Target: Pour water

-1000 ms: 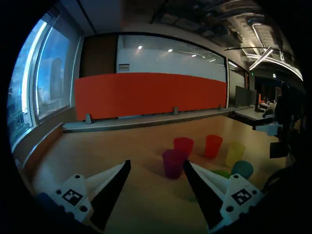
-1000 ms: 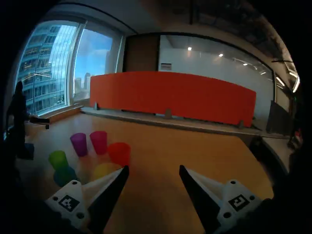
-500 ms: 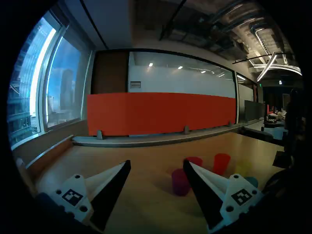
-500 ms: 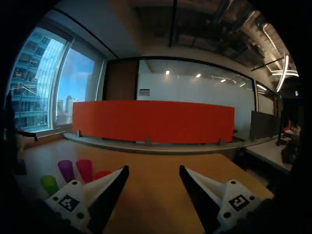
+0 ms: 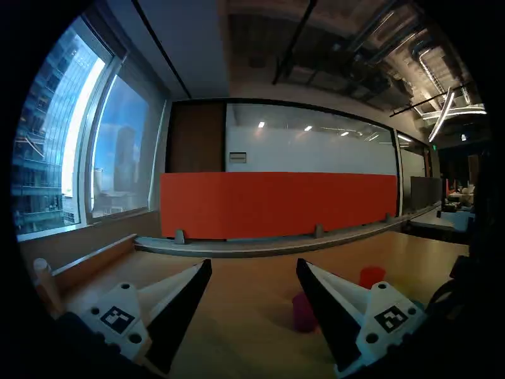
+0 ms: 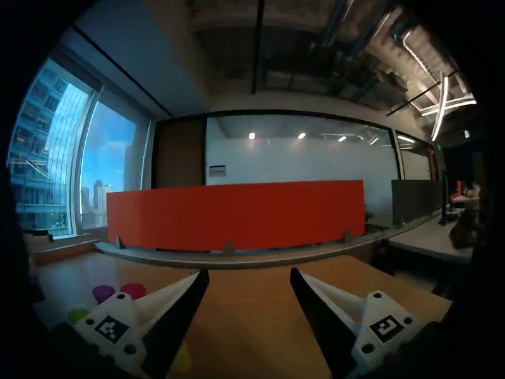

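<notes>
I see both cams low over the bench (image 5: 252,297), near level, facing the far orange partition (image 5: 278,205). Shared: partition, glass wall (image 5: 303,148), windows (image 5: 120,164) at left.

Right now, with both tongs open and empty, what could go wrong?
1. The left tongs aim over the purple cup, which is half hidden behind a finger; a blind reach might knock it.
2. Left of the right tongs, the pink cup stands close against the purple cup; gripping one may tip its neighbour.
</notes>
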